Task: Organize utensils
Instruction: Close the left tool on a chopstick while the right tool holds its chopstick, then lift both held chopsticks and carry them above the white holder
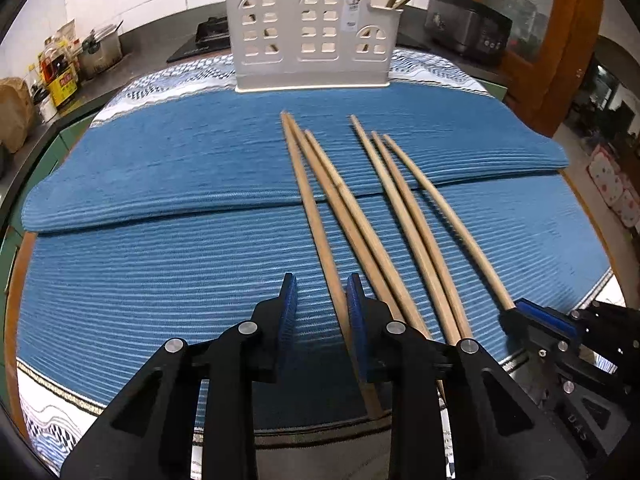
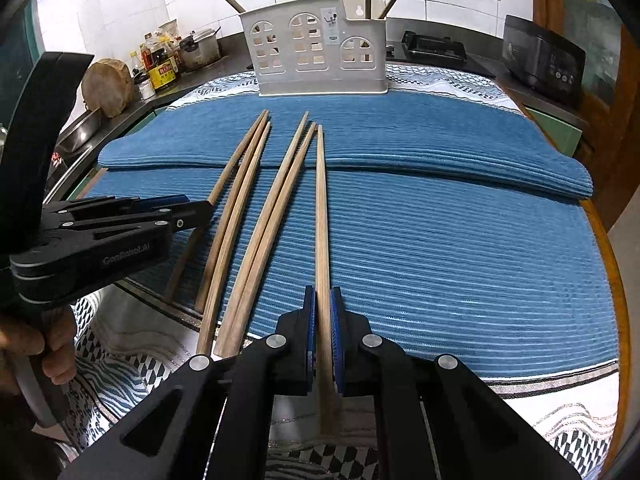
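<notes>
Several wooden chopsticks lie side by side on a blue ribbed mat, tips toward a white house-shaped utensil holder at the far edge. My left gripper is open and straddles the near end of the leftmost chopstick. My right gripper is shut on the rightmost chopstick, which lies on the mat. The right gripper also shows in the left wrist view, and the left gripper in the right wrist view. The holder has a few chopsticks standing in it.
A second blue mat overlaps the far half. A patterned white cloth lies beneath. Behind are a counter with bottles, a pot, a round wooden block, a stove and a dark appliance.
</notes>
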